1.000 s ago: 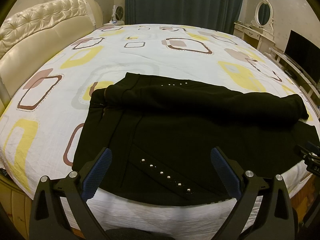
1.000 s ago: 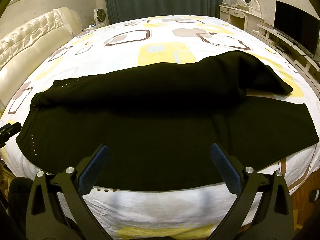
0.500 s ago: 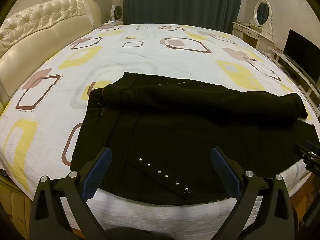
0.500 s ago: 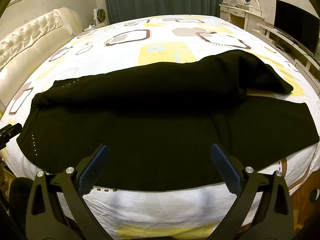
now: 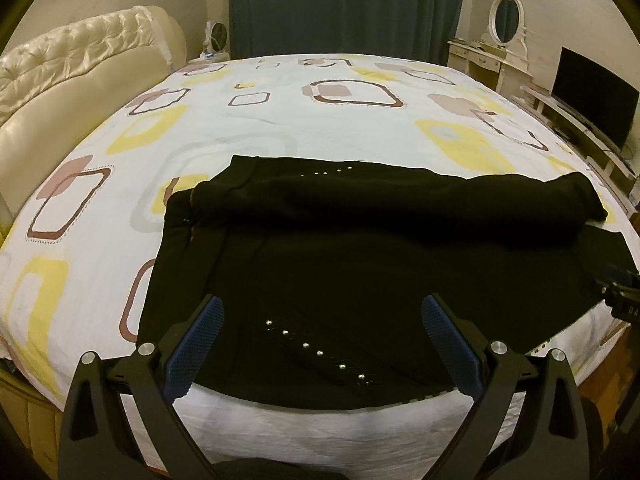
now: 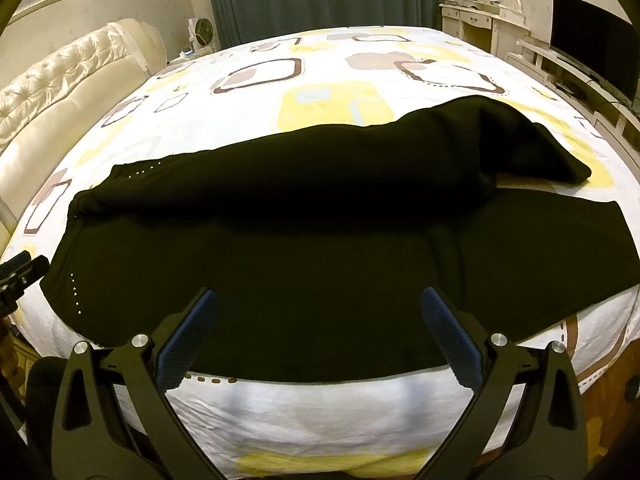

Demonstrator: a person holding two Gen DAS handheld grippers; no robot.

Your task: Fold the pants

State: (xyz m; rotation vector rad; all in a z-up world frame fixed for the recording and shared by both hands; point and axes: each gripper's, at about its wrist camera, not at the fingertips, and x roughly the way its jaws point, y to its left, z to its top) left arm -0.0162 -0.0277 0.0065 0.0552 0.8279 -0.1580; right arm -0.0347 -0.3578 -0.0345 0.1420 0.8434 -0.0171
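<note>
Black pants (image 5: 360, 248) lie across the near edge of the bed, waist to the left, legs to the right. The far leg is bunched and lies partly over the flat near leg (image 6: 560, 240). Small silver studs (image 5: 316, 348) dot the waist area. My left gripper (image 5: 320, 344) is open and empty, just above the waist end at the bed's front edge. My right gripper (image 6: 320, 336) is open and empty above the mid-leg part of the pants (image 6: 320, 240). Each gripper's tip shows at the edge of the other's view.
The bed (image 5: 280, 120) has a white sheet with yellow and brown squares. A cream tufted headboard (image 5: 72, 80) is on the left. A dresser with an oval mirror (image 5: 508, 24) and a TV (image 5: 592, 104) stand at the right. Dark curtains hang behind.
Both grippers have drawn back and risen slightly, so the pants sit a little further off. The pants have not moved. Both grippers stay open.
</note>
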